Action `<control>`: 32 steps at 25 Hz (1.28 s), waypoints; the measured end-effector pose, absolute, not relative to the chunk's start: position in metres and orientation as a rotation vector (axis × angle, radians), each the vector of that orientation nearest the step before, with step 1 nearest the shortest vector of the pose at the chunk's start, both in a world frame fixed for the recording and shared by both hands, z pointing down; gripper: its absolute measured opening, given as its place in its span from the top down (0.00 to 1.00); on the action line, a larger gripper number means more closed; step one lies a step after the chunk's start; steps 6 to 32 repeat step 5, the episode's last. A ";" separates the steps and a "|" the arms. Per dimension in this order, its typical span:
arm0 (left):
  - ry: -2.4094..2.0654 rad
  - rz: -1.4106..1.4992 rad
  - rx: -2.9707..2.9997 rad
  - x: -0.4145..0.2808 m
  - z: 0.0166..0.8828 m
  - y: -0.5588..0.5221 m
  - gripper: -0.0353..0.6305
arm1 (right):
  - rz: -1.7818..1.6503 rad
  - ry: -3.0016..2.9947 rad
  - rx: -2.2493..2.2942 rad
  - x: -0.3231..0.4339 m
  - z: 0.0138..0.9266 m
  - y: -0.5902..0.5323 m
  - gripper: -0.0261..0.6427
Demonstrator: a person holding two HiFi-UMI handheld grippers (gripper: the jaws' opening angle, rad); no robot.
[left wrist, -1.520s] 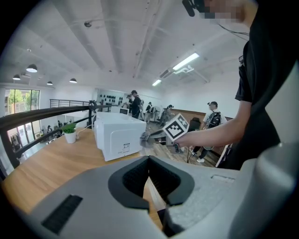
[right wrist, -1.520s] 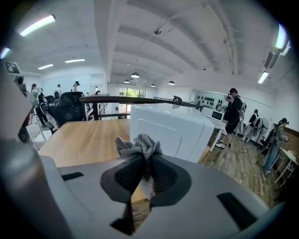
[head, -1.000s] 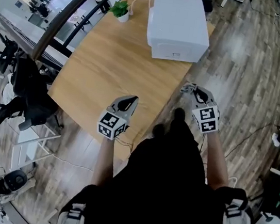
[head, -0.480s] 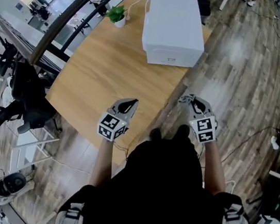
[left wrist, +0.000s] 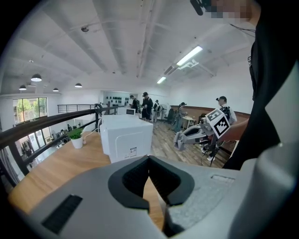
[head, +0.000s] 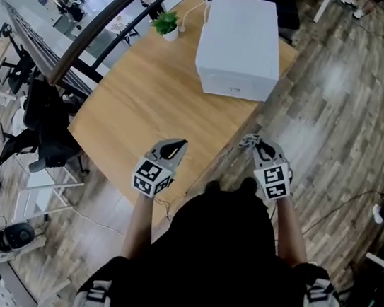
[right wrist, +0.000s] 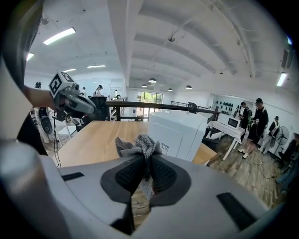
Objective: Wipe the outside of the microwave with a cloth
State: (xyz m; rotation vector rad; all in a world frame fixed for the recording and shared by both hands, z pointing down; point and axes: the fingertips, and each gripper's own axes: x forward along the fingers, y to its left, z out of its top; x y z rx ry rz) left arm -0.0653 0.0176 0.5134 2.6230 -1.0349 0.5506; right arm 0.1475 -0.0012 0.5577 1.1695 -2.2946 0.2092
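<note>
The room is a large open office with a white beamed ceiling [left wrist: 117, 42] carrying strip lights and round lamps. A wood-plank floor [head: 343, 100] extends to the right of the work area. A dark railing [head: 104, 22] runs behind the far-left edge of the work area, and beyond it there are windows. Several people [left wrist: 145, 106] stand in the background near other tables.

The wooden tabletop [head: 150, 100] is rectangular and sits at an angle in the head view. Most of its surface is bare. A black chair [head: 46, 127] stands just off its left side.

The white microwave [head: 240, 35] stands at the far right end of the tabletop. The side facing the person carries a small label. A small potted plant [head: 166, 22] sits near the far edge, just left of the microwave.

The left gripper [head: 174, 145] is above the near edge of the tabletop. Its jaws are closed together with nothing between them. The right gripper [head: 251, 142] is past the right edge of the tabletop, over the floor. Its jaws are clamped on a grey knitted cloth [right wrist: 138, 144], which bunches up above the jaw tips. Both grippers are well apart from the microwave.
</note>
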 end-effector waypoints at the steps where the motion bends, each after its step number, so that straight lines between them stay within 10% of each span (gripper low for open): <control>1: -1.052 0.549 2.621 -0.063 0.512 0.017 0.95 | 0.209 -2.300 1.153 0.148 0.558 -0.002 0.92; 32: -1.124 0.528 2.613 -0.052 0.500 0.010 0.95 | 0.206 -2.319 1.101 0.152 0.558 -0.004 0.91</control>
